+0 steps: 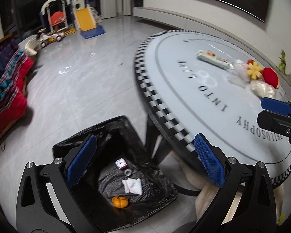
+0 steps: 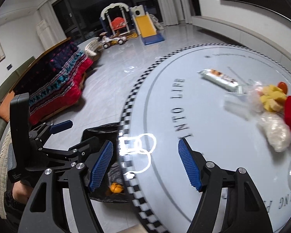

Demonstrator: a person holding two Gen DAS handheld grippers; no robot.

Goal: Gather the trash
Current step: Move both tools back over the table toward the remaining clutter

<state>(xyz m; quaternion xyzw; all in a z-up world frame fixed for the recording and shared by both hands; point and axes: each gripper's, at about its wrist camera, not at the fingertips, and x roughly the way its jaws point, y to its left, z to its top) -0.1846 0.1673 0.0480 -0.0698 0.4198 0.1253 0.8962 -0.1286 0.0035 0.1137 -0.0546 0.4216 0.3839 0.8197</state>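
Left wrist view first: the left gripper [image 1: 145,155] hangs with its blue ribbed pads wide apart and nothing between them, right over the black-lined trash bin [image 1: 114,167] at bottom centre. Down in the liner lie a crumpled white tissue [image 1: 132,186], an orange peel [image 1: 119,201] and a small purple-and-white cup [image 1: 120,163], so part of the job looks done already.

At the right edge of that frame, the right gripper [image 1: 275,106] pokes in above the round grey table with the checkered rim [image 1: 161,108]. Over to the right wrist view, and the right gripper's own pads [image 2: 145,165] stand apart too, empty, framing bare tabletop and the glare of a ceiling light.

What's left to collect sits on the far side of the table, at the right of both frames: a long white snack wrapper [image 2: 219,78], some crinkled clear plastic bags [image 2: 275,134], and a yellow-and-red heap of packaging [image 2: 281,101] (motion blur hides exactly what it is).

The bin hugs the table edge, presumably so a carry from tabletop to liner stays short. Both grippers look set for another reach.
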